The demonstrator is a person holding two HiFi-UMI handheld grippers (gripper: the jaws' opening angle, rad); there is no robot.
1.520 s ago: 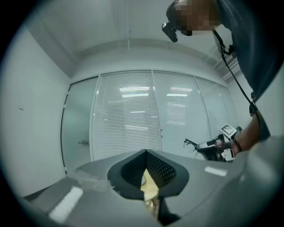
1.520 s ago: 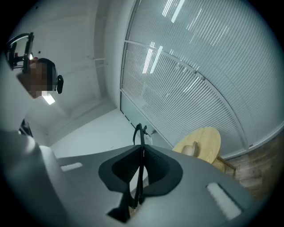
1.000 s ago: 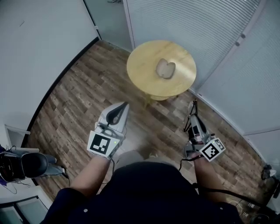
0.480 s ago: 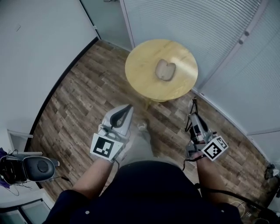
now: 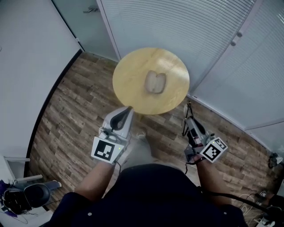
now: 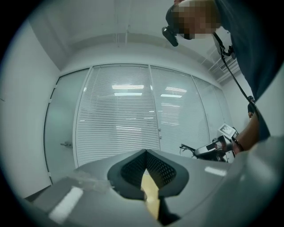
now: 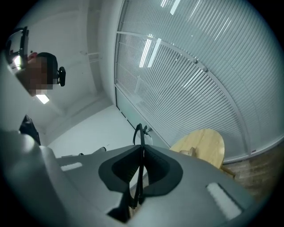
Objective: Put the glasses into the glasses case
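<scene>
An open beige glasses case lies in the middle of a round wooden table. My left gripper points at the table's near edge, jaws shut with nothing in them; in the left gripper view the pads meet at the tip. My right gripper hangs over the floor just right of the table, shut on black-framed glasses. In the right gripper view the glasses stand upright between the pads, with the table ahead to the right.
Glass walls with blinds curve round behind the table, and a door with a handle stands at the far left. The floor is wood plank. Dark equipment sits at the lower left, cables at the lower right.
The person has walked toward the table, which now lies closer and further left in view. Both grippers have advanced with them; the left tip now reaches the table's edge. The right grip is unchanged.
</scene>
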